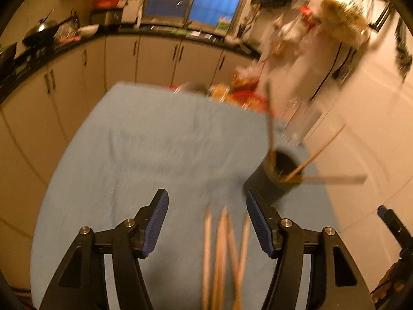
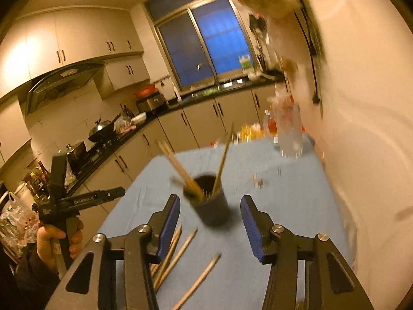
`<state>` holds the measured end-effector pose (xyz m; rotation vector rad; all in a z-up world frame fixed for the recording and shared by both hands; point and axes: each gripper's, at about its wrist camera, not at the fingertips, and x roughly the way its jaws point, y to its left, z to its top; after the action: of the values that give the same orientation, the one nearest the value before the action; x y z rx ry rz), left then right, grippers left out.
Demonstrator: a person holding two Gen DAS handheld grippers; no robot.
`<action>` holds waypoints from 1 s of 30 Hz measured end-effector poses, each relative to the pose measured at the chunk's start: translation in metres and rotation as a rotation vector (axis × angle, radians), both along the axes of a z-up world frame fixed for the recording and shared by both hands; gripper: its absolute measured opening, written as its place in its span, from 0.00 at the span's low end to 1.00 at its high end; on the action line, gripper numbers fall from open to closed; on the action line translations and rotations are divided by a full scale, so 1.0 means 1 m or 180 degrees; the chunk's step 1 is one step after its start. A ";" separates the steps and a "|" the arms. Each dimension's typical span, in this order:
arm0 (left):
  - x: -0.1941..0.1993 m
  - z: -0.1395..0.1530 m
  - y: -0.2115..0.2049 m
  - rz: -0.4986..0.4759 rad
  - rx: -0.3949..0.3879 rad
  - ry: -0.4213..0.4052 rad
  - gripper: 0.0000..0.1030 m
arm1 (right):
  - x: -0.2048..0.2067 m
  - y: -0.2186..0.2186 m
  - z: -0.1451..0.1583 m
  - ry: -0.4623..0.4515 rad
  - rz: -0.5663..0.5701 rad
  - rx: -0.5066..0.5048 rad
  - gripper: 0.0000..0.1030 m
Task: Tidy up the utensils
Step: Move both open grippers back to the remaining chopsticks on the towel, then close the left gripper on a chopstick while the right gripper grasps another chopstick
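A dark round holder (image 1: pixel 276 175) stands on the blue tablecloth (image 1: pixel 155 142) at the right, with several wooden chopsticks (image 1: pixel 316 153) sticking out of it. Several loose chopsticks (image 1: pixel 222 253) lie on the cloth between the open fingers of my left gripper (image 1: pixel 207 206), which hovers above them. In the right wrist view the holder (image 2: pixel 210 204) stands just ahead of my open, empty right gripper (image 2: pixel 210 211), and the loose chopsticks (image 2: pixel 178 255) lie below and to its left. The left gripper (image 2: pixel 64 201) shows at the far left, held in a hand.
A clear glass jar (image 2: pixel 289 134) and red and yellow items (image 1: pixel 242 95) stand at the far end of the table (image 2: pixel 296 196). A white wall (image 2: pixel 361 129) runs along the table's right side. Kitchen cabinets and a counter (image 1: pixel 64 77) lie to the left and behind.
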<state>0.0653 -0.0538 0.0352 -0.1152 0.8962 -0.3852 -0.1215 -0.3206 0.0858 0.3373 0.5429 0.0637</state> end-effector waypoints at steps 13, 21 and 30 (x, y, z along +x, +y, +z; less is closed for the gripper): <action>-0.036 -0.050 0.029 0.0115 0.0154 0.0266 0.62 | -0.011 0.020 -0.075 0.0610 0.0190 0.0278 0.51; -0.031 -0.051 0.025 0.0022 0.0172 0.0325 0.62 | 0.001 0.035 -0.093 0.0773 0.0346 0.0379 0.51; 0.022 -0.063 -0.006 -0.0044 0.0175 0.0620 0.56 | 0.056 0.049 -0.109 0.0952 0.0528 0.0626 0.42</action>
<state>0.0869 -0.0597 -0.0282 -0.0969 1.0993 -0.3660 -0.0656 -0.2715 -0.0227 0.4973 0.8637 0.2306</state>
